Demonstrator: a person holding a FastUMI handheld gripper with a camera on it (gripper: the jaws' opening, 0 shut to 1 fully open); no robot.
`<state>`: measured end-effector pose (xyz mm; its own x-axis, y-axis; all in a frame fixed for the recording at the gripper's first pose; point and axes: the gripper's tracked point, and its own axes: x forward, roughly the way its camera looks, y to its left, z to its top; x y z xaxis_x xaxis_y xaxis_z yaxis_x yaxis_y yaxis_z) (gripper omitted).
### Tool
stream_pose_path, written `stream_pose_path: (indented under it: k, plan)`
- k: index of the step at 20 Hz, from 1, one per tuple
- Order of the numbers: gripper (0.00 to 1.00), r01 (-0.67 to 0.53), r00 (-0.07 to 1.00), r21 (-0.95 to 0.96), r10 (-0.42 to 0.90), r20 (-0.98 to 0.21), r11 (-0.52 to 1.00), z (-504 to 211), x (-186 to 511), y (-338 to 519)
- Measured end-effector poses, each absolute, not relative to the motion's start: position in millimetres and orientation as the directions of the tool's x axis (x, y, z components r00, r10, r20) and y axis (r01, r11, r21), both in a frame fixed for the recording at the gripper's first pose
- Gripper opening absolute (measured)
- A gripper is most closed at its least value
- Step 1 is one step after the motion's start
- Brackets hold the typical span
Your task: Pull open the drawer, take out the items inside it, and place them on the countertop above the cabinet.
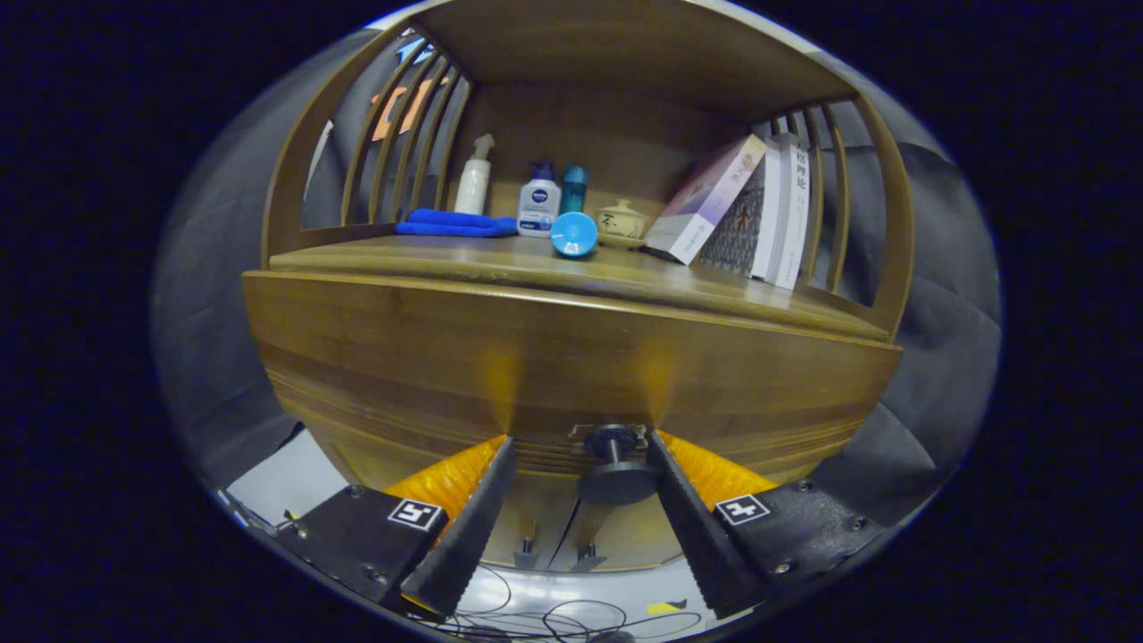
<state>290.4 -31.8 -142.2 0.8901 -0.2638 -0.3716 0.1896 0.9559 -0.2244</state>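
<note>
Tongs (pixel 580 451) spread astride drawer knob (pixel 614 464); contact unclear.

I am holding my gripper (pixel 580 446) spread wide against the front of the drawer (pixel 571 375), its knob (pixel 616 464) standing between my fingers (pixel 464 527), neither one pressing on it. Above, on the countertop (pixel 500 263), a blue cloth (pixel 455 223), pump bottles (pixel 538 207), a blue cup (pixel 573 234) on its side, a lidded bowl (pixel 621 221) and leaning books (pixel 741 210) are sitting.
</note>
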Motion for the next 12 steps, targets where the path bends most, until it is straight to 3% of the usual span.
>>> stream_pose_path:
  k: [6, 9, 12]
  plan:
    - [0.99, 0.189, 0.888, -0.278, -0.285, -0.361, 0.942, -146, 294, -34]
    - [0.99, 0.102, 0.872, -0.256, -0.21, -0.442, 0.961, -156, 287, -34]
    - [0.99, 0.051, 0.871, -0.111, -0.099, -0.481, 0.992, -145, 262, -25]
